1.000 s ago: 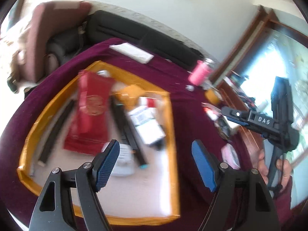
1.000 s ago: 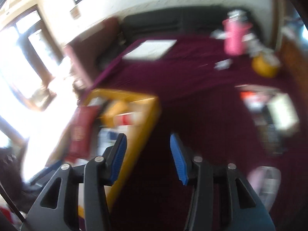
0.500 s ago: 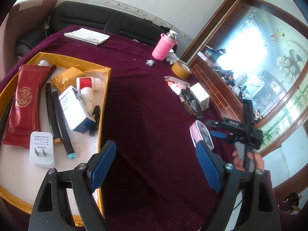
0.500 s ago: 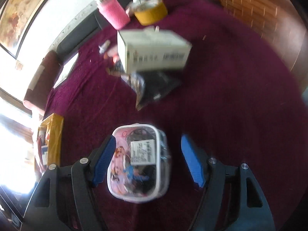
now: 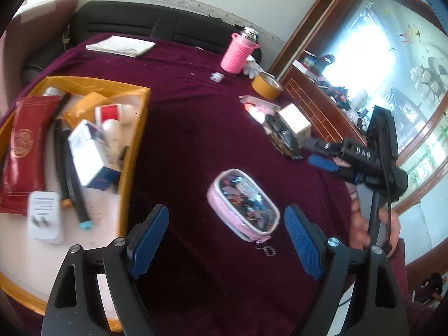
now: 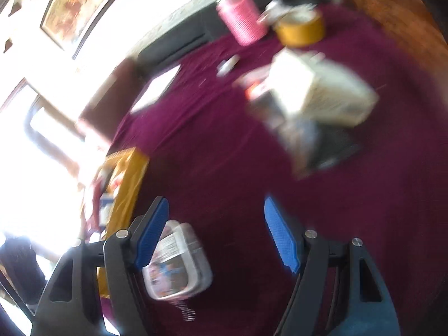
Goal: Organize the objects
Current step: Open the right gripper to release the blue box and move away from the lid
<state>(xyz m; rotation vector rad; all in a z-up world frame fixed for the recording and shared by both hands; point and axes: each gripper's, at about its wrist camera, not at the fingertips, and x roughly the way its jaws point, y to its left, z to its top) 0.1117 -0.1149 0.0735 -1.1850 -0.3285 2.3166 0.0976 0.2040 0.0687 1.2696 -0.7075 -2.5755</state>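
A small clear pink-edged zip pouch (image 5: pixel 243 203) lies on the maroon-clothed worktop (image 5: pixel 196 128), beside the yellow-rimmed tray (image 5: pixel 134 151). Left gripper (image 5: pixel 226 240): jaws open, empty. Right gripper (image 6: pixel 215 232): jaws just opening, pouch beside its left jaw, unpressed.

Maroon cloth table (image 5: pixel 196 128) w/ yellow tray (image 5: pixel 137 128), pink pouch (image 5: pixel 243 204), tape roll (image 5: pixel 266 85)

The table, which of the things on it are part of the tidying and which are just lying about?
Likely part of the job:
pouch, on the cloth between the open left gripper jaws
tray, already holding sorted items
box
tape

Probably just lying about:
flask
papers
sofa
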